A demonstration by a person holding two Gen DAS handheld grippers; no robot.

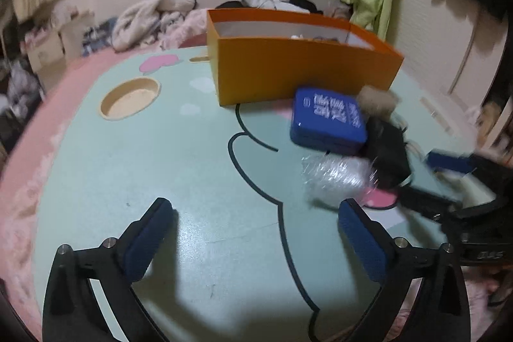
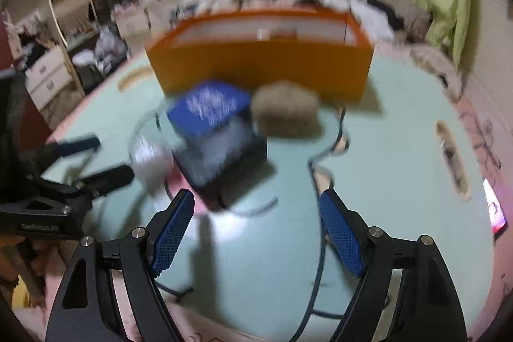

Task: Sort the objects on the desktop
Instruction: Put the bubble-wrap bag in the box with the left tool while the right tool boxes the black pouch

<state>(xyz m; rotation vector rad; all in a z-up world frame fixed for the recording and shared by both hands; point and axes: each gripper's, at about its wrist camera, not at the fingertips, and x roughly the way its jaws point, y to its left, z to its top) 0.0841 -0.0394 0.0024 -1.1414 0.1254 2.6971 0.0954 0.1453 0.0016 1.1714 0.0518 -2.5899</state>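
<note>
desktop objects sit bunched together on the pale green table [image 1: 166, 149], just in front of the orange box [image 1: 301, 66]. and what a little heap: a blue tin [image 1: 327, 124] with white lettering leans on a black box [image 1: 388, 149], a fuzzy tan lump [image 1: 376, 100] sits right behind them by the box wall, and a clear bubble-wrapped bundle [image 1: 336, 178] lies on the near side, touching the black box. the orange box stands open-topped, with a few small items inside, too blurred to name.

left gripper [image 1: 256, 239] hovers low over bare table, its 2 blue pads spread very wide, nothing between them; the bundle lies just beyond its right-hand pad. from the right wrist view, the right gripper [image 2: 256, 233] is also well open and empty, angled down at the table, with the black box [image 2: 224, 162] just ahead of its fingertips and the blue tin [image 2: 208, 108] tilted on top. the tan lump [image 2: 287, 112] sits beside the tin. both views are smeared with motion blur. a round cup recess [image 1: 130, 98] shows in the table far left, well apart from the pile.
</note>
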